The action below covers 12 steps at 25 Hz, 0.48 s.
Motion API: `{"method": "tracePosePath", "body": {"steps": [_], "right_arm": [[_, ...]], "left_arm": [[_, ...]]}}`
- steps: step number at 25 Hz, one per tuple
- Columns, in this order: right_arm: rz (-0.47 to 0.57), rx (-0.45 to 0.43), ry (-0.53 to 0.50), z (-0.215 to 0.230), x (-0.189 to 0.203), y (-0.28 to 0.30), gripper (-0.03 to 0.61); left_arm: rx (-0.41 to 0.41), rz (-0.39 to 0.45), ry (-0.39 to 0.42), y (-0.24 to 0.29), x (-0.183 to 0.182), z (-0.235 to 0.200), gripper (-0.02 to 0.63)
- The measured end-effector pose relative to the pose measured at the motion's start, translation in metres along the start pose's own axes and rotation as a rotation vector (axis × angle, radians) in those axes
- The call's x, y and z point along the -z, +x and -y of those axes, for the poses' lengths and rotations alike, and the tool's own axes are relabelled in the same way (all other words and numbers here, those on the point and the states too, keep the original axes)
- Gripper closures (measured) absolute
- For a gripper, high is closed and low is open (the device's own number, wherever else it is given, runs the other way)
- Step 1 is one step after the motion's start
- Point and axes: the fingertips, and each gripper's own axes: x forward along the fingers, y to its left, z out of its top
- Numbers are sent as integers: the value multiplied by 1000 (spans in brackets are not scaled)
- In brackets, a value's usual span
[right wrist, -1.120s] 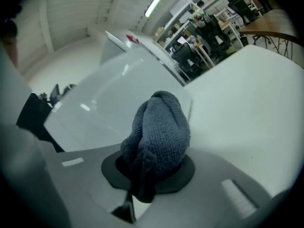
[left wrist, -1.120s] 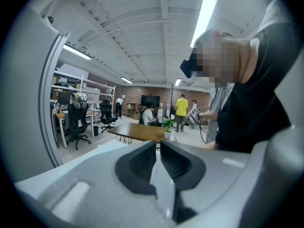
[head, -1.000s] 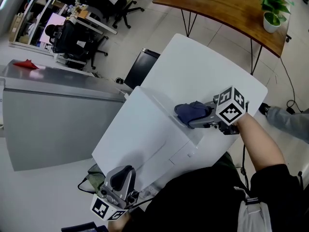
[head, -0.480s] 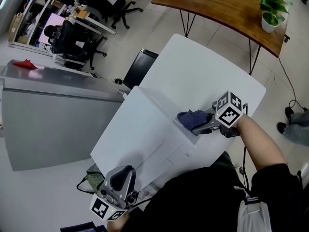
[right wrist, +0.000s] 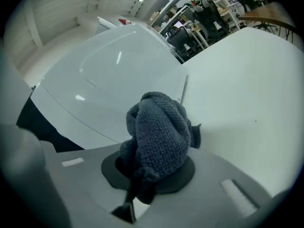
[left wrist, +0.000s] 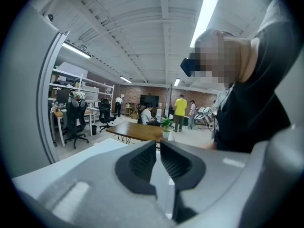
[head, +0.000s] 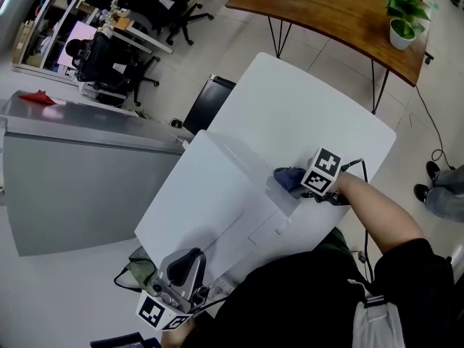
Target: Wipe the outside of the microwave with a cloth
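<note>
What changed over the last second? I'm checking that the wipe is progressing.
The right gripper, shut on the dark blue knitted cloth, slid a short way across the top of the white microwave toward its edge on the person's side. Its marker cube swung in over the cloth. The left gripper stayed low at the microwave's near corner, jaws together and empty. The microwave did not move.

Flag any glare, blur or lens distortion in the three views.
Head view: even light, sharp, mild bending at the edges; the white microwave barely separates from the white table. Left gripper view: heavy fisheye with a dark rim, ceiling light blown out, left gripper close and soft. Right gripper view: same fisheye rim, cloth sharp, small glints on the microwave top.
</note>
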Motion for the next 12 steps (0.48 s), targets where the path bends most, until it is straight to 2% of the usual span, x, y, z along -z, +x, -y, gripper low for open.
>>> {"method": "tracePosePath", "body": {"steps": [2,4,8,10,12], "right_arm": [[-1,55,-42,-1,2,-4,534],[78,13,-70,-19,-13,-24,534],[327,-290,-130,-92,-54,-89,534],[390,-394,-188,-125,-64,-112,534],[402,-452,-231,-147,-64,-119,534]], "left_arm": [[-1,4,4,0,-2,1,586],[-5,5,6,-2,-3,1,586],[-13,11,6,-4,-3,-1,586],[-10,11,7,-4,-3,1,586],[-5,12,8,-3,-4,3,586]]}}
